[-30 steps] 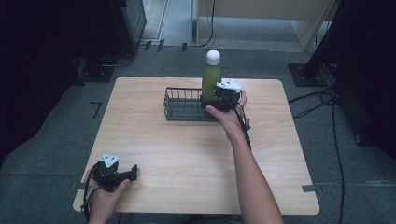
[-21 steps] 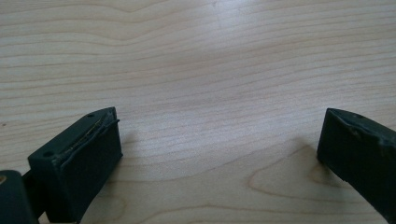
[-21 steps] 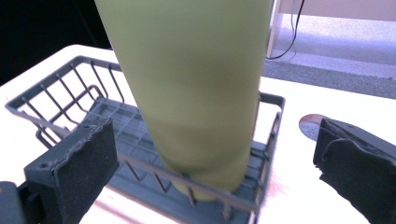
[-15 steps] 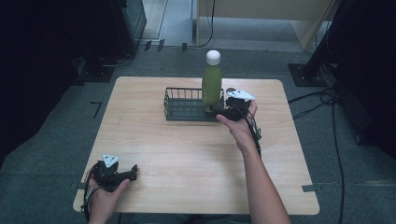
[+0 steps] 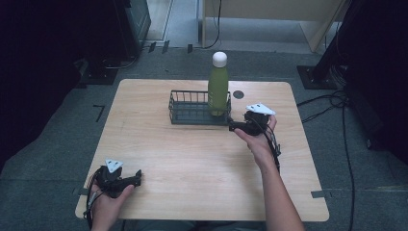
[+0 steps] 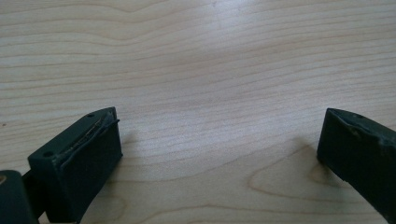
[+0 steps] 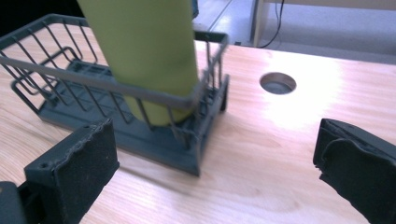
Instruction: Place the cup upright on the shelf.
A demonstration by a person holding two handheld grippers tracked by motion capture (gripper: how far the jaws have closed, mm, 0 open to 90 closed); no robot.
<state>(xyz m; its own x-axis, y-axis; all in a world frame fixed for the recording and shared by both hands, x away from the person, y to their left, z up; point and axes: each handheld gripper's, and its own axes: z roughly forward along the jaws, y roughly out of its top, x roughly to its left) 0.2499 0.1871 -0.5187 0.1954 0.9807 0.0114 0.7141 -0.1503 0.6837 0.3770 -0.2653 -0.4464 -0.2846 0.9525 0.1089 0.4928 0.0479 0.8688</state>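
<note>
So the table (image 5: 202, 163) has a wire basket (image 5: 192, 108) near its far edge, and the green bottle (image 5: 218, 89) stands upright in the basket's right end, long axis vertical, white cap up. Looks like the placing step's done. Right gripper (image 5: 235, 127) sits just beside the basket, jaws spread, empty; next move is probably backing off. Left gripper (image 5: 137, 177) idles at the near-left corner, jaws apart too.

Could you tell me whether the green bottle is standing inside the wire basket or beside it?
Inside: the green bottle stands upright at the right end of the wire basket, its base behind the bars.

Hand-held gripper (image 6: 219, 154) — jaws apart — over table (image 6: 210, 70).
</note>
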